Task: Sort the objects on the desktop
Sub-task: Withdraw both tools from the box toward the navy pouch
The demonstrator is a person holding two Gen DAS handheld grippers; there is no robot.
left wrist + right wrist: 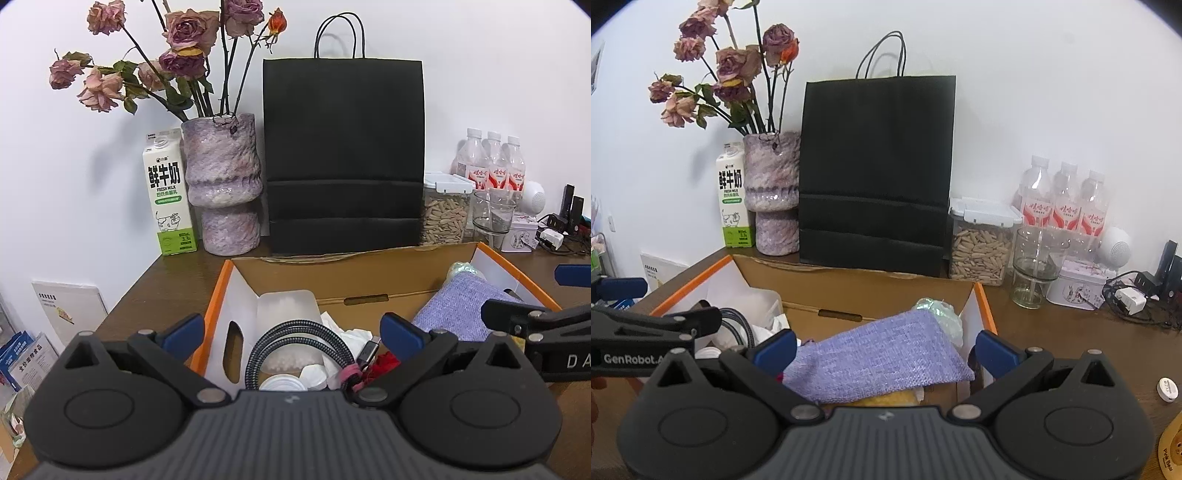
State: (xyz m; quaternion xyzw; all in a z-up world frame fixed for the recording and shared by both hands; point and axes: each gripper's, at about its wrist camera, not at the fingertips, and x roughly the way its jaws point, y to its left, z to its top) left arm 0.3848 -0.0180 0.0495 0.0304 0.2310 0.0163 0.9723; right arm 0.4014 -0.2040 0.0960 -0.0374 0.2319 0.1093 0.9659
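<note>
An open cardboard box (369, 275) with orange edges stands on the brown desk. Inside it, on the left, lie a coiled braided cable (295, 332), crumpled white tissue (347, 336), a frosted plastic tub (288, 306) and something red (384, 363). On the right side rests a lilac woven pouch (882, 354) over a yellow item (886, 398). My left gripper (291, 332) hovers open above the cable, nothing between its blue pads. My right gripper (884, 349) stands open over the pouch, pads apart from it. Each gripper shows at the edge of the other's view.
Behind the box stand a black paper bag (343, 155), a purple vase of dried roses (221, 184) and a milk carton (168, 192). At the back right are a seed jar (979, 247), a glass (1034, 266), three water bottles (1067, 206), a tin (1078, 284) and chargers (1130, 299).
</note>
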